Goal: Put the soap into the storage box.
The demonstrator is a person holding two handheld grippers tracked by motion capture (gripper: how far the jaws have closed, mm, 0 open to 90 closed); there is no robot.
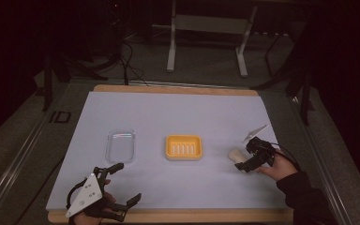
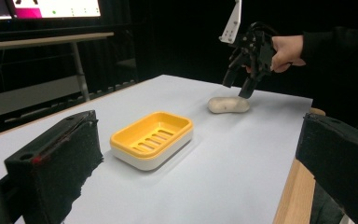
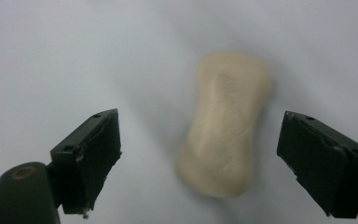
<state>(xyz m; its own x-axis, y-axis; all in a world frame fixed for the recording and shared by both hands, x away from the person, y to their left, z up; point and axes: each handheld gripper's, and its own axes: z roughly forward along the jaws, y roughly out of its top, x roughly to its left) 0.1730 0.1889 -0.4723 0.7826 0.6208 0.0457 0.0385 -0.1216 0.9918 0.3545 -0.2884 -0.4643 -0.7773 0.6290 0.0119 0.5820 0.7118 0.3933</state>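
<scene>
Hovering over a pale bar of soap [image 1: 236, 155] at the right of the high view, the right tool [image 1: 247, 159] has its two jaws wide apart. In the right gripper view the soap [image 3: 225, 142] lies flat on the white sheet of the worktop [image 3: 51, 56] between the two black jaws and a little beyond them, and neither jaw touches it. In the left gripper view the right tool [image 2: 239, 83] hangs just above the soap [image 2: 228, 104], at the upper right of the frame, with a hand [image 2: 286, 51] behind it.

A yellow soap dish [image 1: 183, 147] with a white base stands in the middle of the worktop [image 1: 178, 108], near the soap but apart from it. To the left of the dish lies a clear plastic lid [image 1: 120, 146].

The left tool [image 1: 124, 183] is at the lower left of the high view, near the wooden edge, and its jaws also stand apart and hold nothing.
</scene>
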